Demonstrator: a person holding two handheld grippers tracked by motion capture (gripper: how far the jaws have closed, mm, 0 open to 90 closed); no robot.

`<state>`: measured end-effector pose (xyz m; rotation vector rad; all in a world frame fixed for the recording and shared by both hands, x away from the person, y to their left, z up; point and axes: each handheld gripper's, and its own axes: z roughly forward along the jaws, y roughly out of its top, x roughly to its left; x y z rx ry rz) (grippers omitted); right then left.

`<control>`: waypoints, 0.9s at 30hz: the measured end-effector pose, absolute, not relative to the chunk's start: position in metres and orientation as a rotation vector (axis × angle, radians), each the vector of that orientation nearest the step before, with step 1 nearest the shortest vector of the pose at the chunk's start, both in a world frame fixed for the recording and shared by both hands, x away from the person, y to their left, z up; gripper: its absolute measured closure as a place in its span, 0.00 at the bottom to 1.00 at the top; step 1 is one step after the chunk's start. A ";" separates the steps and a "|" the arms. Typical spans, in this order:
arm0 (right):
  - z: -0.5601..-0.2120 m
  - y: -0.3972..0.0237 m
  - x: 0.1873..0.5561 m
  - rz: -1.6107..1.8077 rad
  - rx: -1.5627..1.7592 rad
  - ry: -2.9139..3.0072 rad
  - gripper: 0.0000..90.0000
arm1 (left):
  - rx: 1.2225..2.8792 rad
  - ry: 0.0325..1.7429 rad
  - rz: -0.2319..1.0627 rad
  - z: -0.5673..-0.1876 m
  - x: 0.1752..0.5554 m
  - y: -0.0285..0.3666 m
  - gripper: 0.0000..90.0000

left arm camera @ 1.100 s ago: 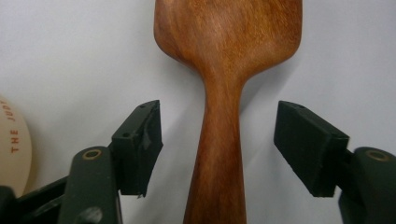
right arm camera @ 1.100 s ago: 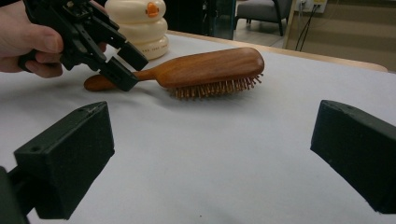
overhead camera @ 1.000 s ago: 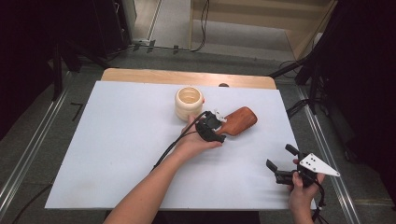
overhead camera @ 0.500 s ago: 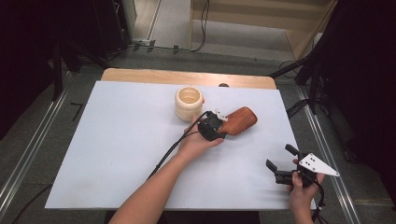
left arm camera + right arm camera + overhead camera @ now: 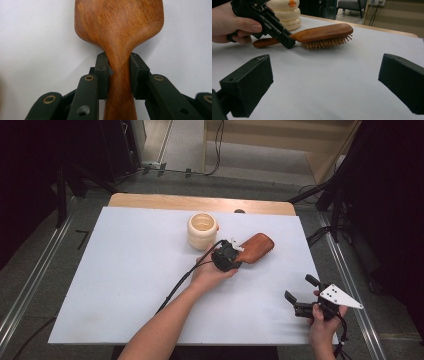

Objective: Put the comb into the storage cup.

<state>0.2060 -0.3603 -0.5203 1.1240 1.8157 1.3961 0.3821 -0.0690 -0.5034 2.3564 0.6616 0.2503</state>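
A brown wooden hairbrush (image 5: 257,246) lies bristles down on the white table (image 5: 125,270), right of centre. My left gripper (image 5: 239,255) is shut on it. In the left gripper view both pads (image 5: 102,72) press the narrow neck of the hairbrush (image 5: 120,25), and the jaws have just been closing on it. In the right gripper view that left gripper (image 5: 284,37) clamps the hairbrush (image 5: 324,32) where handle meets head. My right gripper (image 5: 300,287) hovers near the table's front right corner. It is open, and nothing sits between the spread pads of the right gripper (image 5: 327,85).
A cream ribbed cup (image 5: 202,230) stands just behind and left of the brush, also seen as the cup (image 5: 287,12) behind the left hand. A wooden strip (image 5: 200,202) edges the table's far side. Dark floor and metal rails flank both sides.
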 end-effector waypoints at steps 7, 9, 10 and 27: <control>-0.520 -0.360 0.206 1.395 1.126 1.820 0.00 | 2.314 0.649 0.279 -0.501 0.376 -0.065 0.80; -0.520 -0.360 0.206 1.395 1.128 1.820 0.00 | 2.305 0.642 0.286 -0.499 0.374 -0.063 0.80; -0.520 -0.360 0.206 1.399 1.130 1.819 0.00 | 2.303 0.641 0.293 -0.497 0.373 -0.062 0.80; -0.489 -0.317 0.214 1.420 1.179 1.894 0.00 | 2.206 0.631 0.337 -0.487 0.355 -0.040 0.80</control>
